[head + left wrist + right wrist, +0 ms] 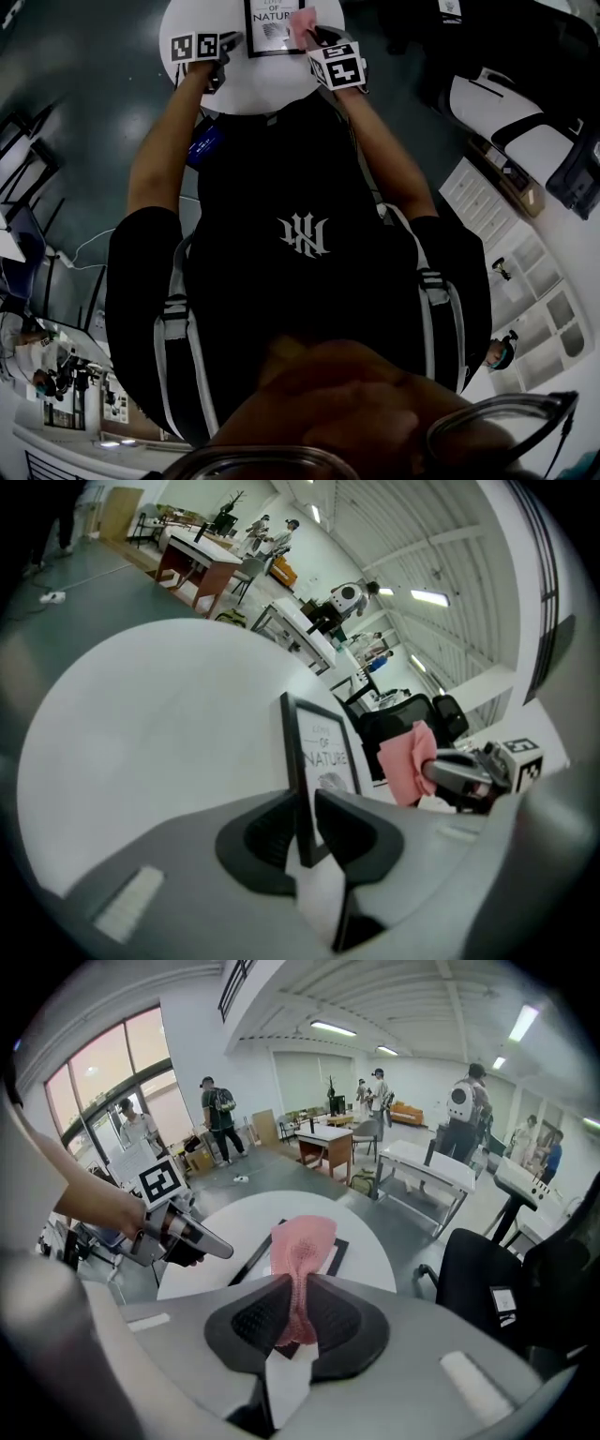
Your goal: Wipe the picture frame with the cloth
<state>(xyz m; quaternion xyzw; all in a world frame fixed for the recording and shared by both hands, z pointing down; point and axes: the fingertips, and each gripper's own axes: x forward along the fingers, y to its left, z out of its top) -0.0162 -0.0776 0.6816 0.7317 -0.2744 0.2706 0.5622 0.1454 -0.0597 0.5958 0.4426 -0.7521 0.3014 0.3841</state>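
Note:
A black picture frame with a white print reading "NATURE" lies on the round white table. My left gripper is shut on the frame's edge, which stands up thin between the jaws. My right gripper is shut on a pink cloth, whose upper end fans out over the frame. In the head view the cloth rests on the frame's right side, with the right gripper just beside it and the left gripper at the frame's left edge.
A black office chair stands to the right of the table. White shelving and a white-and-black chair are on the floor at the right. Desks and several people fill the room's far end.

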